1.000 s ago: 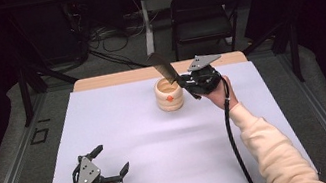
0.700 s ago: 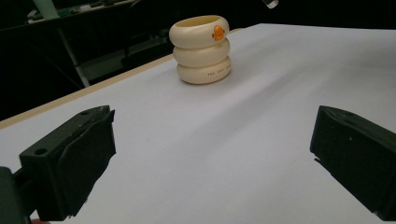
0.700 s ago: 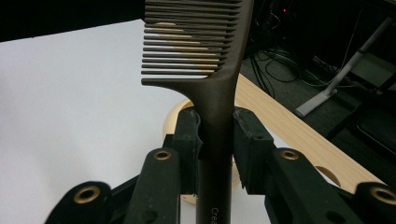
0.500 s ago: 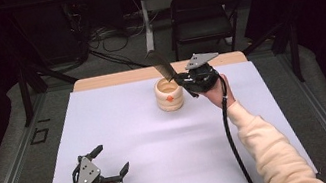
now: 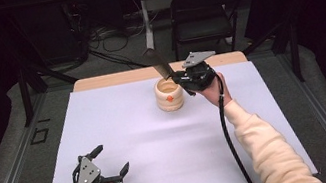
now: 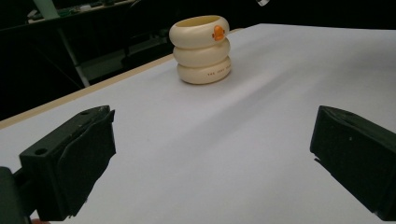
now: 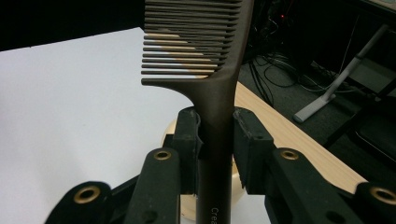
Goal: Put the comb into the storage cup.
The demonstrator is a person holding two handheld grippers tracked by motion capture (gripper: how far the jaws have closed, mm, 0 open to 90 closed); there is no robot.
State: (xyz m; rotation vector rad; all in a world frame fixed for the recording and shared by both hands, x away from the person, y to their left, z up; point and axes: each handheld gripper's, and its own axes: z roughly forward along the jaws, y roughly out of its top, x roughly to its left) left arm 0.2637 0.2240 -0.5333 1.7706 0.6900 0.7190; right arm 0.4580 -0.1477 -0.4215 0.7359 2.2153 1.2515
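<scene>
Above cup, right gripper clamping comb.

You work in what looks like a lab or a recording studio, not a home. Your wooden table is covered with a plain white sheet and it stands in the middle of a dark room with black surroundings. Behind the table you see a black folding chair, many loose cables on the grey floor and black metal stand legs at the left.
</scene>
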